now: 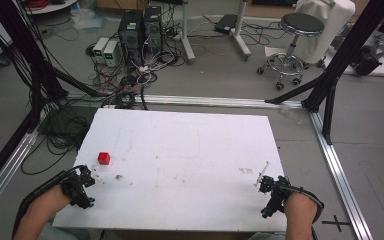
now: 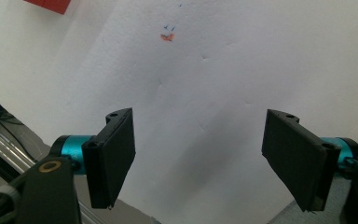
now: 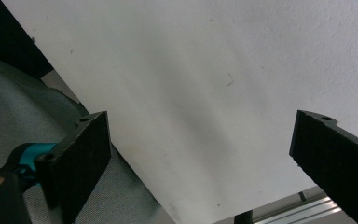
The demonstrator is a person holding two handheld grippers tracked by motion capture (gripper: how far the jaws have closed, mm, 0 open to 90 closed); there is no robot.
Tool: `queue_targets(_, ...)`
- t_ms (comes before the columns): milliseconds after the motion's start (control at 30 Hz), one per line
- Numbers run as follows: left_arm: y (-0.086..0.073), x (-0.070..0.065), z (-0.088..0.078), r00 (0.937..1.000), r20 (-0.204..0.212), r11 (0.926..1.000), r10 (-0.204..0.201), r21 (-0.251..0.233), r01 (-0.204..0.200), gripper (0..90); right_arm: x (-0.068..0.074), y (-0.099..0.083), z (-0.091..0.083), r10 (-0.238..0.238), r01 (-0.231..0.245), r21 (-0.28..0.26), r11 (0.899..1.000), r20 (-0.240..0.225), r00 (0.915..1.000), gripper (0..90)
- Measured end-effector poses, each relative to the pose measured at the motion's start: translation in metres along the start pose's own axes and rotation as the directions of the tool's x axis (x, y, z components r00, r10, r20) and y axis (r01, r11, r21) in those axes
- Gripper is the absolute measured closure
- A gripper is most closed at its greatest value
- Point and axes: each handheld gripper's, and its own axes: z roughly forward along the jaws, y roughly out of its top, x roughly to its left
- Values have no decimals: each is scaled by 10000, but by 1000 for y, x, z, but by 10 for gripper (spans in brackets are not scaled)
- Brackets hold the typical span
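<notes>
White tabletop [image 1: 180, 165] lies mostly bare, wide open room across the middle and toward 12 o'clock; faint smudges and marks on the surface, no containers on it. Grey floor all round, aluminium rails along the far and side edges, black frame posts at both far corners, cable tangle and computer towers [image 1: 140, 30] beyond the 12 o'clock edge, a stool [image 1: 292, 42] at 1 o'clock. Left gripper [image 1: 82, 186] at the 8 o'clock corner, close to the left edge, jaws spread wide, nothing between them; left gripper view looks over the tabletop edge. Right gripper [image 1: 270, 192] at 4 o'clock near the right edge, jaws also spread wide and empty, with a thin white stick-like piece [image 1: 262, 174] just beside it. Small red cube [image 1: 104, 158] sits at 9 o'clock, near the left gripper, apart from it.
</notes>
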Motion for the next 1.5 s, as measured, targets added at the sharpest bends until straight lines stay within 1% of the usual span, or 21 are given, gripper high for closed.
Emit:
queue_targets(167, 0, 0, 0, 10000, -1, 9999, 73, 93, -73, 259, 0, 2, 1, -3, 3, -60, 10000, 72, 10000, 49)
queue_targets(233, 0, -1, -1, 10000, -16, 10000, 41, 75, -41, 258, 0, 2, 0, 82, -80, -122, 9999, 199, 9998, 48)
queue_targets(467, 1, -2, 1, 10000, -7, 9999, 94, 97, -94, 258, 0, 0, -3, 225, -222, -175, 9996, 182, 9996, 48)
queue_targets(567, 1, -2, 1, 9999, -58, 9999, 92, 112, -91, 258, 0, 0, -3, 204, -201, -182, 9996, 172, 9996, 48)
queue_targets(700, 1, -2, 0, 10000, -30, 10000, 73, 46, -73, 259, 1, 2, -3, 111, -109, -188, 9998, 104, 9999, 48)
queue_targets(800, 1, -2, -1, 9999, 11, 9999, 104, -71, -104, 260, 1, 2, -4, 41, -37, -274, 9996, 156, 9999, 49)
queue_targets(900, 1, -3, -1, 9998, 10, 9998, 195, -27, -195, 260, 2, 2, -3, 119, -116, -236, 9997, 111, 9999, 48)
queue_targets(933, 0, -4, 0, 9997, 45, 9997, 220, -147, -219, 259, 2, 2, -2, 115, -112, -262, 9996, 132, 9998, 48)
queue_targets(967, 0, -4, 0, 9997, 45, 9997, 220, -147, -219, 258, 2, 2, -2, 115, -112, -262, 9996, 132, 9998, 48)
queue_targets(1000, 0, -3, 0, 9993, 3, 9993, 365, -120, -365, 259, 2, 3, -1, 90, -88, -248, 9997, 72, 9999, 48)
queue_targets(1100, -1, -3, -1, 9989, -48, 9989, 463, -93, -464, 261, 1, 3, -1, -7, 8, -205, 9998, 46, 10000, 48)
queue_targets(1133, -2, -2, -2, 9980, -41, 9978, 637, -193, -637, 260, 1, 3, -1, -58, 58, -218, 9997, 38, 10000, 48)
queue_targets(1167, -2, -2, -2, 9980, -41, 9978, 637, -193, -637, 260, 2, 3, -1, -26, 27, -213, 9998, 63, 10000, 48)
queue_targets(1267, -5, -1, -3, 9942, 36, 9937, 1070, -329, -1069, 260, 2, 4, 0, -29, 30, -193, 9998, 44, 10000, 49)
queue_targets(1300, -5, -1, -3, 9942, 36, 9937, 1070, -329, -1069, 262, 2, 4, 0, -29, 30, -193, 9998, 44, 10000, 49)
queue_targets(1333, -7, 2, -3, 9892, 155, 9889, 1459, -289, -1455, 261, 2, 5, 1, -148, 148, -203, 9997, 1, 9999, 48)
queue_targets(1367, -7, 2, -3, 9892, 155, 9889, 1459, -289, -1455, 261, 2, 5, 1, -148, 148, -203, 9997, 1, 9999, 48)
queue_targets(1400, -9, 4, -4, 9837, 218, 9837, 1786, -251, -1780, 264, 2, 6, 1, -103, 103, -172, 9998, -7, 9999, 48)
queue_targets(1433, -9, 4, -4, 9837, 218, 9837, 1786, -251, -1780, 263, 2, 6, 1, -103, 103, -172, 9998, -7, 9999, 48)
queue_targets(1467, -10, 8, -4, 9787, 236, 9788, 2039, -248, -2033, 263, 3, 6, 1, -90, 90, -201, 9998, 3, 10000, 48)
queue_targets(1500, -10, 8, -4, 9787, 236, 9788, 2039, -248, -2033, 265, 2, 6, 1, -103, 103, -216, 9997, 8, 9999, 48)
